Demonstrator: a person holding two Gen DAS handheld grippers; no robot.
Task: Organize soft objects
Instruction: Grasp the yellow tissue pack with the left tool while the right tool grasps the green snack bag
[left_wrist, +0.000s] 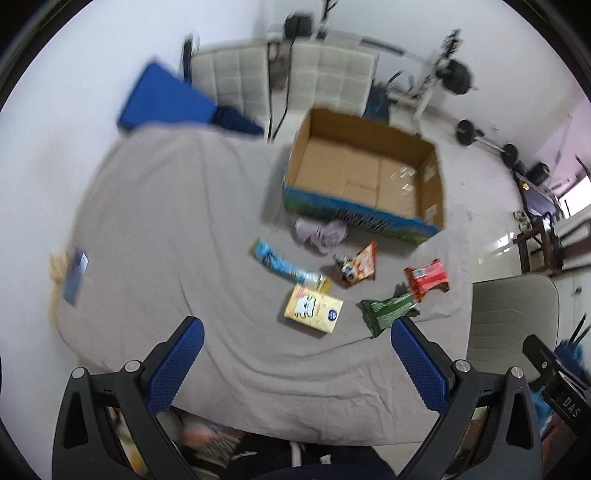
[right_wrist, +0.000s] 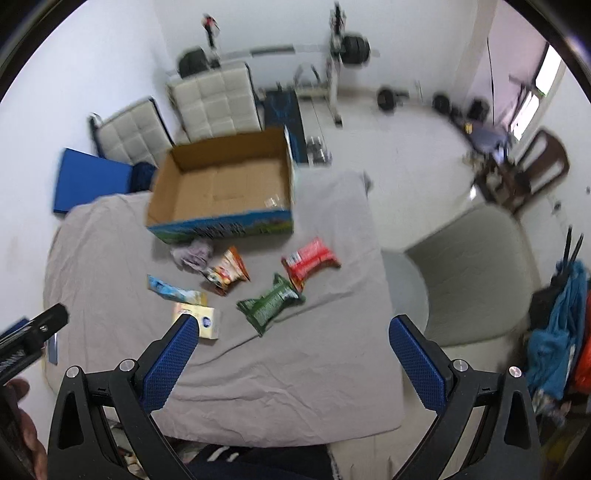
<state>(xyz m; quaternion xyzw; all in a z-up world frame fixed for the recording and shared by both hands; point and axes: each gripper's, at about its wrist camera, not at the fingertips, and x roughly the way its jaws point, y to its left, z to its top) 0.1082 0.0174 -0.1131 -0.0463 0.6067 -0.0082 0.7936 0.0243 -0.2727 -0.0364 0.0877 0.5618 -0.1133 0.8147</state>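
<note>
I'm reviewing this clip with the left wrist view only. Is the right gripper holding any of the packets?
Observer: No. In the right wrist view, the right gripper is open and empty, above the grey cloth.
Operator: What lies closest to its fingers?
Observer: The yellow tissue pack. One fingertip partly hides it in that view, and I cannot tell whether they touch.
Operator: Is there anything soft off the table?
Observer: A heap of blue clothing, to the right of the grey chair.
</note>
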